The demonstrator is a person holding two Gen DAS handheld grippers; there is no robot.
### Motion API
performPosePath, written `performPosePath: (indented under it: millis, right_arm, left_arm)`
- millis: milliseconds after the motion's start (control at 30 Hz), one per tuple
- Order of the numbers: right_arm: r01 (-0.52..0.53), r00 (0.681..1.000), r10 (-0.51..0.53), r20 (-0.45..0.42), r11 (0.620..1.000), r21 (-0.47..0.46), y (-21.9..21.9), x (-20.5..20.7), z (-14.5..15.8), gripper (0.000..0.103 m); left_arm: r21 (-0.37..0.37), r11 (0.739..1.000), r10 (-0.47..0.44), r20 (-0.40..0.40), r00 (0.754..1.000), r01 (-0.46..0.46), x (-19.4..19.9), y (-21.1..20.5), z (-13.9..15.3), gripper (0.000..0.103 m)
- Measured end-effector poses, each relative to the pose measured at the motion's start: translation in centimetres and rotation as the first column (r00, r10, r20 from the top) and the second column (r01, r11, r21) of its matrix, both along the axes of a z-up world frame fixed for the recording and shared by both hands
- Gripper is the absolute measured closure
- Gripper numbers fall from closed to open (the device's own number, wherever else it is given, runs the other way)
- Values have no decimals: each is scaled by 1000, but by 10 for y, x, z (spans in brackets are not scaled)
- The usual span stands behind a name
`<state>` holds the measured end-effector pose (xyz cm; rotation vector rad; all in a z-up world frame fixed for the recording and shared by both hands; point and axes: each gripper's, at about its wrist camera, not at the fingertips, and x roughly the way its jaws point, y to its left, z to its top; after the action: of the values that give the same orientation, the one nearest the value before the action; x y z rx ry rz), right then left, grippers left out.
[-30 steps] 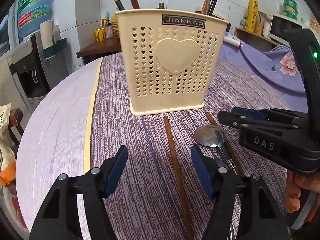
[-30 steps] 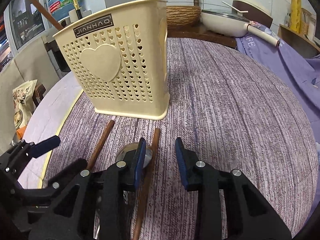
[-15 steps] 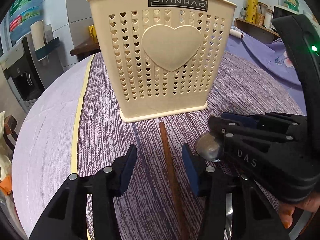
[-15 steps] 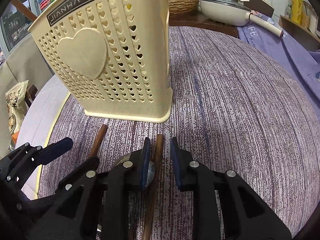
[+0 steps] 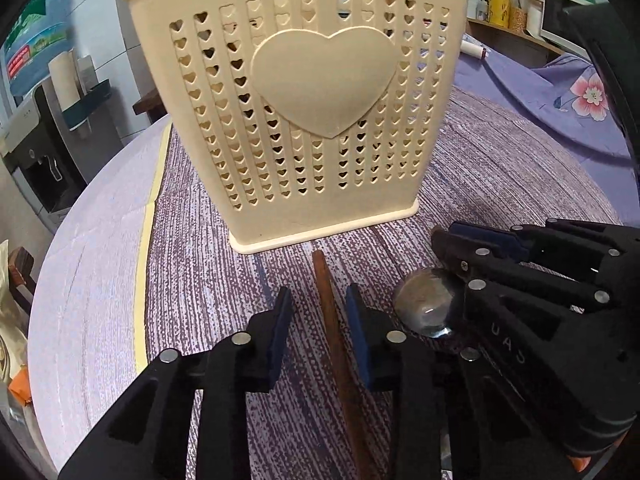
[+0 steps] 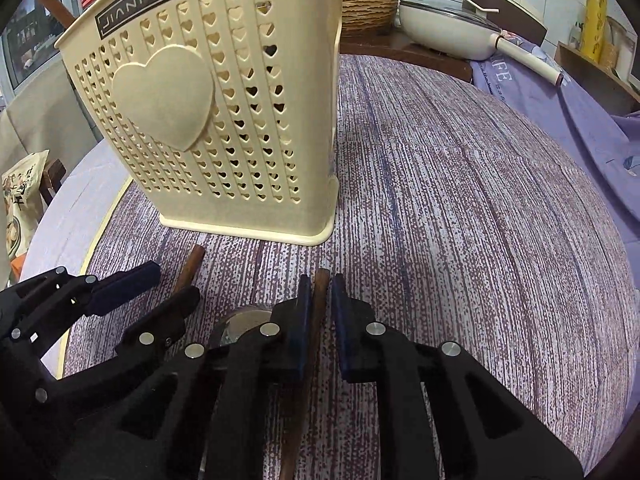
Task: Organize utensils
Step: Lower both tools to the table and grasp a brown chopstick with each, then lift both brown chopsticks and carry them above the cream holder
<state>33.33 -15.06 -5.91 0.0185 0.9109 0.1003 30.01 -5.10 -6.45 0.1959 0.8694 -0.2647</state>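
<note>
A cream plastic utensil holder point(image 5: 320, 120) with heart holes stands on the purple mat; it also shows in the right wrist view point(image 6: 224, 120). Two brown chopsticks and a metal spoon point(image 5: 426, 310) lie in front of it. My left gripper point(image 5: 318, 320) is low over the mat, its jaws open around the left chopstick point(image 5: 330, 320) with gaps on both sides. My right gripper point(image 6: 319, 312) has its pads nearly closed around the right chopstick point(image 6: 318, 312), a thin gap still showing. The spoon bowl point(image 6: 240, 322) lies between the grippers, partly hidden.
The table's pale left edge point(image 5: 88, 260) curves away. A white pan point(image 6: 448, 28) and woven basket point(image 6: 368, 10) sit behind the table. Purple floral cloth point(image 5: 580, 100) lies at the right. A water dispenser point(image 5: 36, 128) stands left.
Both grippers moved forward and down toward the holder. The left jaws narrowed around the left chopstick; the right jaws narrowed close around the right chopstick.
</note>
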Motion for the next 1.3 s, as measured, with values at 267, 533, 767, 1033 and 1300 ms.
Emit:
performPosePath:
  millis: [267,533,767,1033,1300]
  right_arm:
    - [2,1000,-3,11,1000,21,-7,4,-1,93]
    - [1,999,-4,32,995,97,-18,7,3,94]
    - [-17,993,1,116,990,140,-26,-3,29,94]
    - [-65,971,28,237,987,150,-33,-31,77,94]
    - [-107,935,54,352,985,134,-45,-74,128,95]
  left_arm:
    - [-25,1000,-15,-6,1000,15,-2,-7,-1,94]
    - [-63,998,-8,-15,1000,7,3,-2,0,95]
    - [-148,989,18,22,1000,-14,-8,28,23,96]
    - [-224,974,12,143,990,21,-39,43,79,96]
    - [-275,959,2,262,965,72,-74,49,129,96]
